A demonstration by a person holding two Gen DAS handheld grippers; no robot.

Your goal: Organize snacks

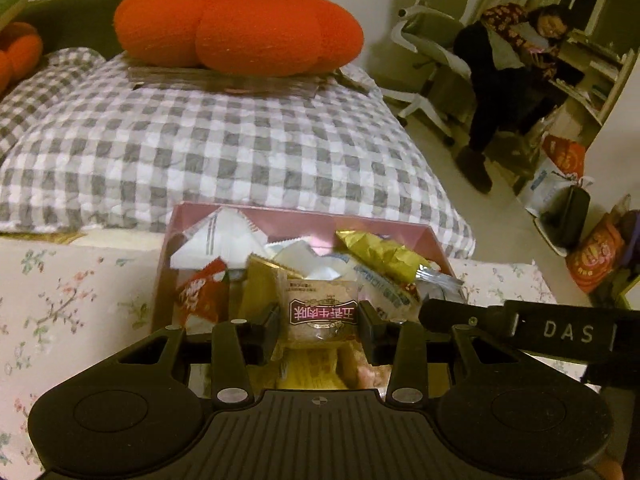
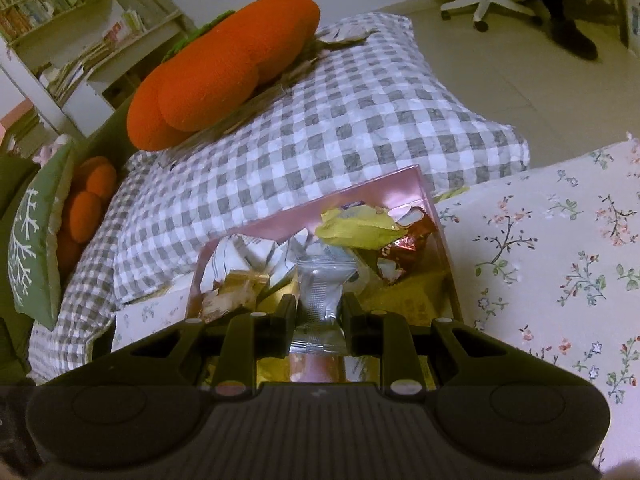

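Observation:
A pink box (image 1: 304,220) (image 2: 360,194) full of wrapped snacks sits on the flowered bedsheet. My left gripper (image 1: 320,322) is shut on a clear beef-snack packet (image 1: 322,312) with a dark red label, held over the box's near side. My right gripper (image 2: 318,316) is shut on a silver foil packet (image 2: 320,300), also over the box. Inside lie a gold wrapper (image 1: 380,254), a yellow one (image 2: 356,228), a red-brown one (image 2: 412,240) and white packets (image 1: 224,236). The right gripper's body (image 1: 520,322) shows in the left wrist view.
A grey checked pillow (image 1: 224,144) (image 2: 340,112) lies just behind the box, with an orange pumpkin plush (image 1: 240,24) (image 2: 216,76) on top. Flowered sheet (image 2: 560,248) spreads right. A person sits on a chair (image 1: 516,64) far right; bags (image 1: 596,248) stand on the floor.

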